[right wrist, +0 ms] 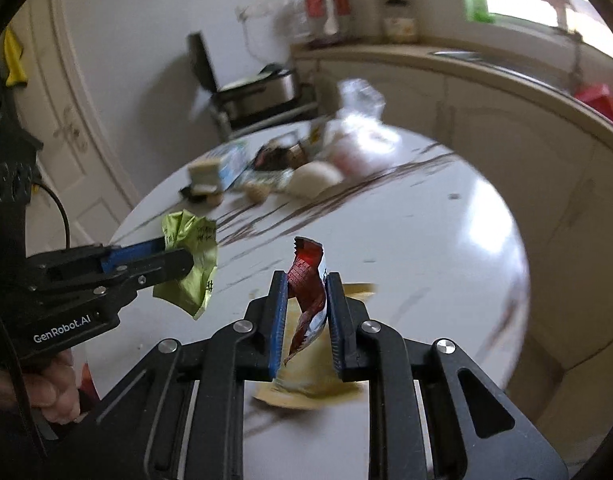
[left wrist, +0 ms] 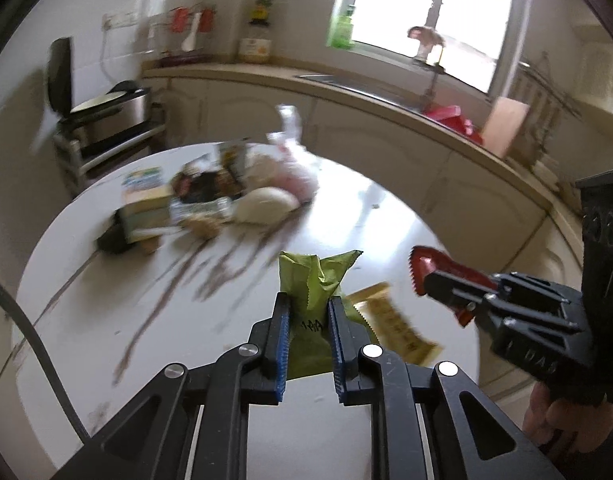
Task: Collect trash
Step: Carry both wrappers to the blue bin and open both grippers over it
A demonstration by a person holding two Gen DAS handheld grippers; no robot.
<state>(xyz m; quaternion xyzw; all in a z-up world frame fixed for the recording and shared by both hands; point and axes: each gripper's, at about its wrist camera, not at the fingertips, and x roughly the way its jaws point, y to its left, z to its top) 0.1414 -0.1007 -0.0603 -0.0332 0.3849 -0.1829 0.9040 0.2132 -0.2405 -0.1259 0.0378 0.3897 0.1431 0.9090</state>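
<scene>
My left gripper is clamped on a green wrapper, right gripper clamped on a red wrapper; both look lifted off the table. Thin crinkly foil, v. light, floppy, prob slippery, so pinch mid-body, not the torn edge. Just below the jaws a tan wrapper lies flat w/ no raised fold. Further out, a blurred pile of trash.

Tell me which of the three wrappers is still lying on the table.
The yellow wrapper. It lies flat on the white table, while the green wrapper is clamped in the left gripper and the red wrapper in the right gripper.
</scene>
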